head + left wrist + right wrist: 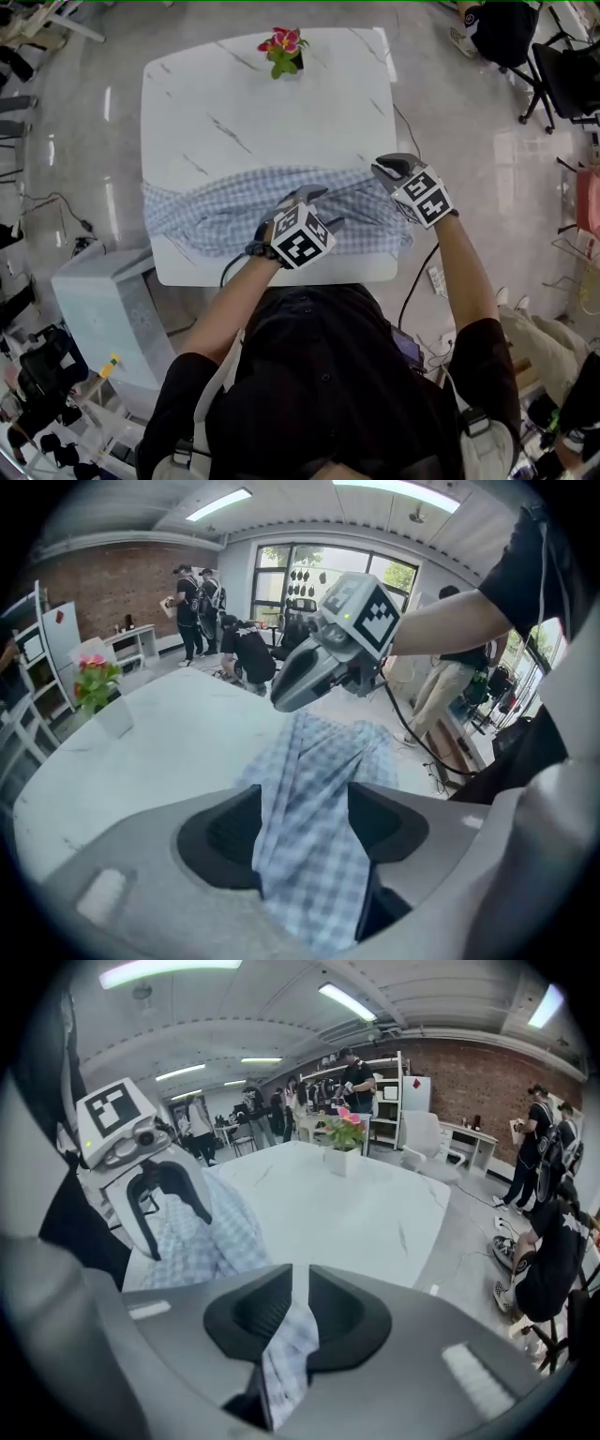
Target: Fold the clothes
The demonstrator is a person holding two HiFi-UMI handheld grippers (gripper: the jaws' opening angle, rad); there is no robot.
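Note:
A blue-and-white checked garment (220, 214) lies bunched across the near edge of the white marble table (262, 112). My left gripper (323, 208) sits over its middle, and in the left gripper view (305, 808) a thick fold of the checked cloth (319, 761) fills the gap between the jaws, which are shut on it. My right gripper (386, 172) hovers at the garment's right end. In the right gripper view (292, 1283) its jaws stand a narrow slit apart, with a thin strip of the cloth (286, 1354) hanging loose between them low down.
A pot of pink flowers (284, 52) stands at the table's far edge. A white cabinet (103, 300) sits on the floor left of the table, with chairs (562, 75) at the back right. Cables run over the floor. Several people stand in the room behind.

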